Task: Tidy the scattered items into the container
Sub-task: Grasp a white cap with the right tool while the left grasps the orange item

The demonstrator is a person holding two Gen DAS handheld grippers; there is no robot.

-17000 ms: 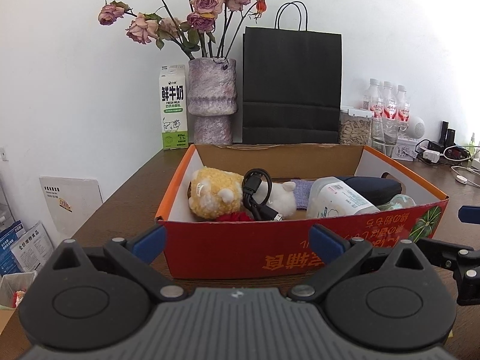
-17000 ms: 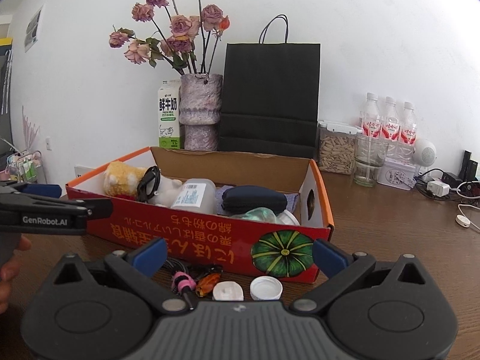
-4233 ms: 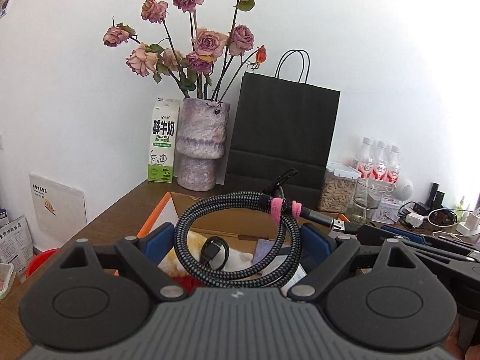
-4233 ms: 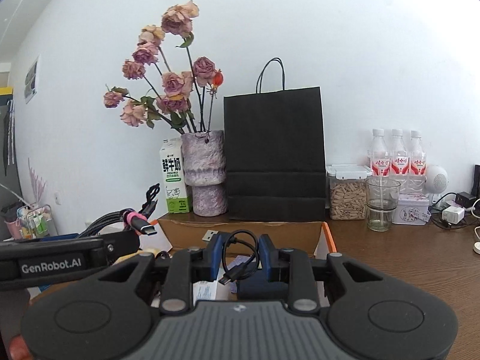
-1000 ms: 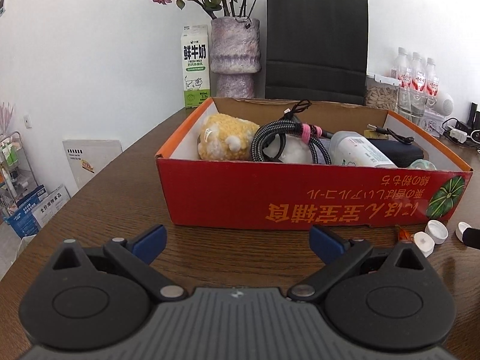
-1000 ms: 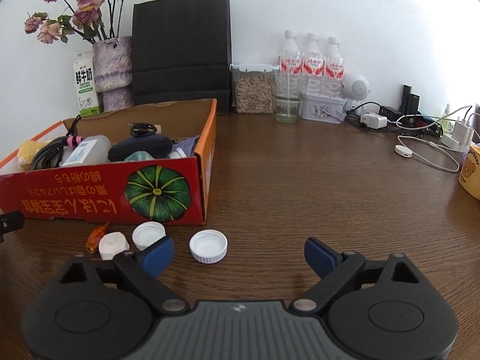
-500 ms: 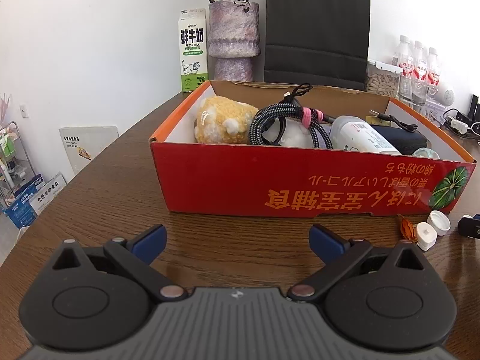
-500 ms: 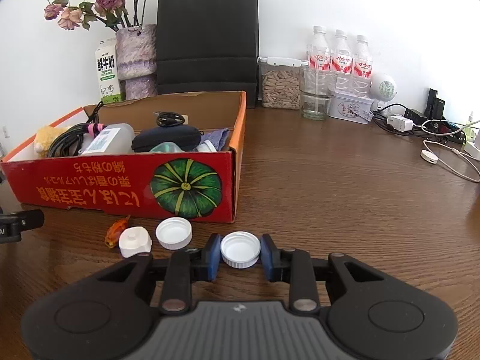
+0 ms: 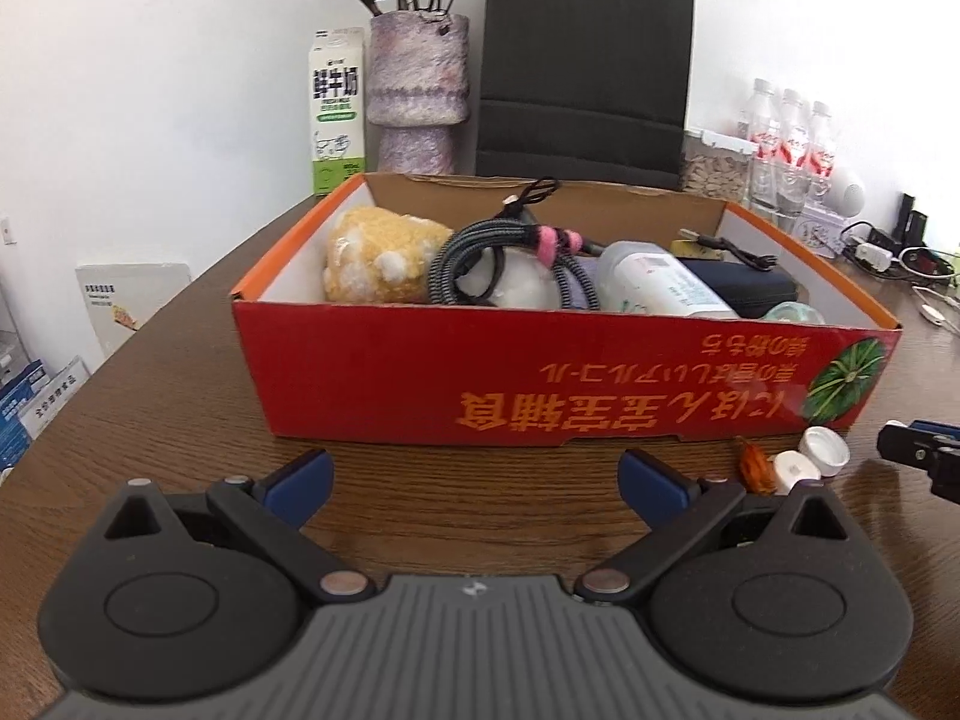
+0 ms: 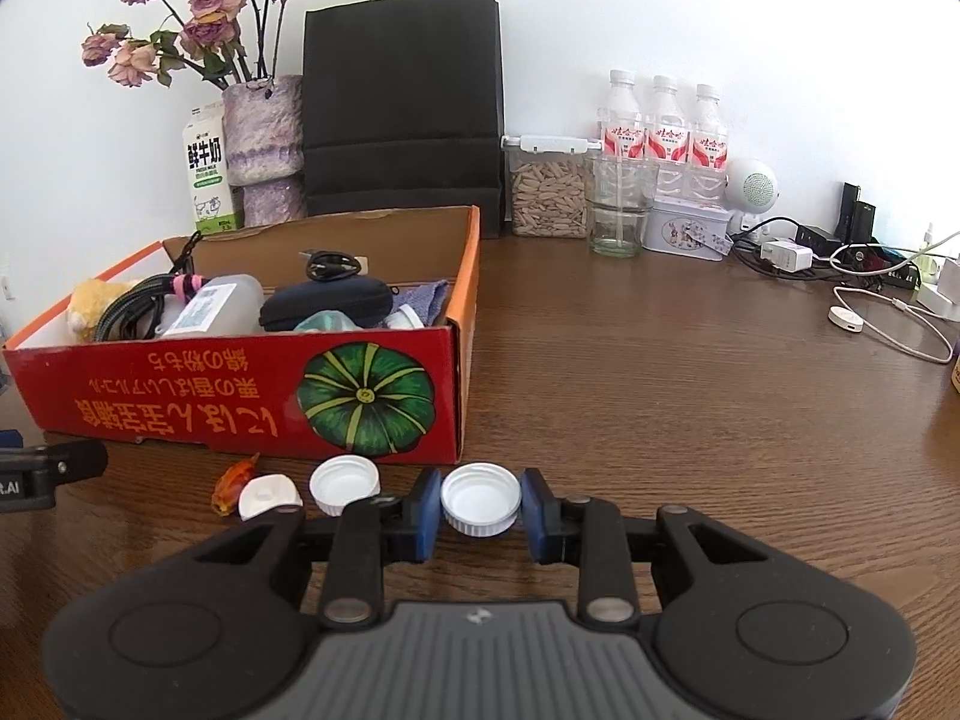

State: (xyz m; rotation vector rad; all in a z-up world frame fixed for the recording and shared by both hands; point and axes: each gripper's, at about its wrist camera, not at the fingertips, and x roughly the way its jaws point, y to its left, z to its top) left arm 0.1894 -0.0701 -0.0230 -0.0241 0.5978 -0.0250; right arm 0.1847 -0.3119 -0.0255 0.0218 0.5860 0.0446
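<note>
A red cardboard box (image 9: 420, 372) (image 10: 180, 402) sits on the wooden table, holding a yellow plush (image 9: 384, 261), a braided cable (image 9: 480, 252), a white bottle (image 10: 210, 309) and a dark case (image 10: 327, 300). My right gripper (image 10: 480, 507) is shut on a white bottle cap (image 10: 480, 498) just in front of the box. A second white cap (image 10: 344, 483), a small white lid (image 10: 267, 495) and an orange item (image 10: 234, 480) lie on the table to its left. My left gripper (image 9: 474, 480) is open and empty in front of the box.
Behind the box stand a milk carton (image 9: 337, 111), a vase of dried roses (image 9: 418, 93) and a black paper bag (image 10: 402, 102). At back right are a jar (image 10: 549, 186), a glass (image 10: 618, 213), three bottles (image 10: 663, 126) and chargers with cables (image 10: 840, 264).
Within the last second my right gripper moved forward and closed on the rightmost white cap. My left gripper drew a little closer to the box and stayed open.
</note>
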